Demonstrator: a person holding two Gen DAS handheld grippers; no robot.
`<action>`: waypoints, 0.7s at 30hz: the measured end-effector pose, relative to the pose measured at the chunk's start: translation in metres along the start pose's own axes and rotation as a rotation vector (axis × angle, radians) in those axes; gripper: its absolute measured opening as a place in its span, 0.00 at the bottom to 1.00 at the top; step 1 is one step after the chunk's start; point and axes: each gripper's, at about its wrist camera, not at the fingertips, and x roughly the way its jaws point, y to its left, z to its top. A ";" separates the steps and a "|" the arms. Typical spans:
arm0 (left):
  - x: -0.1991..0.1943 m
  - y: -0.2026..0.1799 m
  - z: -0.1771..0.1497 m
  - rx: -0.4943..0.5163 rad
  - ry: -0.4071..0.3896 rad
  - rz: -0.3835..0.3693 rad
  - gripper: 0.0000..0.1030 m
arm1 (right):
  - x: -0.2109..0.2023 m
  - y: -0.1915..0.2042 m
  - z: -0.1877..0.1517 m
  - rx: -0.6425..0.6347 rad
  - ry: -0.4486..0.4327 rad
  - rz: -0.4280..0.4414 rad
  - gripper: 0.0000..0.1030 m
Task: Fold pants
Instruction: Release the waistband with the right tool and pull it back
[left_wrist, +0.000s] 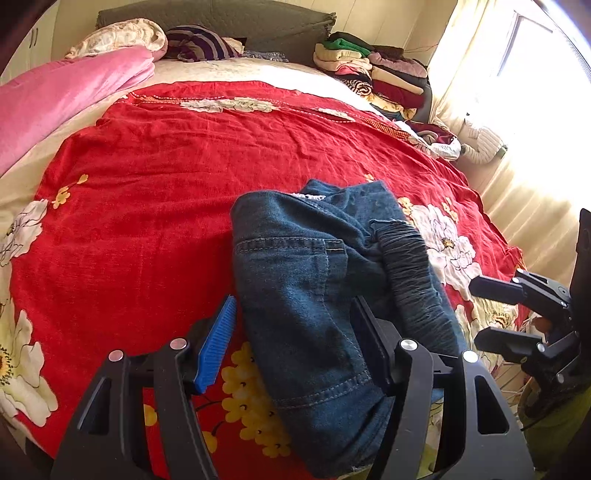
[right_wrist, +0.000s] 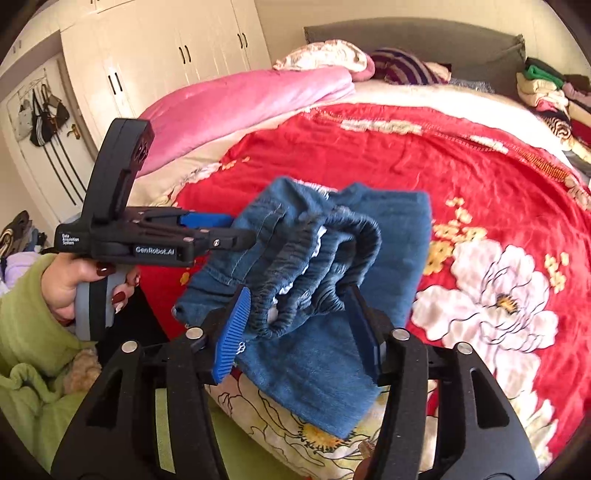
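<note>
Folded blue jeans (left_wrist: 310, 280) lie near the front edge of the bed on a red flowered bedspread (left_wrist: 166, 177). Their gathered elastic waistband (right_wrist: 325, 251) faces the right wrist view. My left gripper (left_wrist: 291, 332) is open, its jaws on either side of the jeans' near end, with the blue pad (left_wrist: 218, 343) on the left. It also shows in the right wrist view (right_wrist: 236, 230), level with the jeans' left edge. My right gripper (right_wrist: 299, 325) is open, its jaws straddling the waistband. It shows at the right edge of the left wrist view (left_wrist: 484, 314).
A pink quilt (left_wrist: 62, 96) lies along the bed's left side. Stacked folded clothes (left_wrist: 369, 70) sit at the far right corner by the headboard. A curtained window (left_wrist: 517, 74) is on the right. White wardrobes (right_wrist: 166, 55) and a door with hanging bags (right_wrist: 40, 110) stand at the left.
</note>
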 end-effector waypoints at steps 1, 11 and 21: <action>-0.002 -0.001 0.000 0.003 -0.004 0.000 0.61 | -0.004 0.000 0.001 -0.006 -0.012 -0.011 0.49; -0.023 -0.006 0.001 0.010 -0.057 0.007 0.71 | -0.025 0.002 0.013 -0.038 -0.093 -0.070 0.65; -0.030 0.000 0.003 -0.002 -0.084 0.037 0.84 | -0.030 -0.014 0.018 -0.006 -0.130 -0.150 0.80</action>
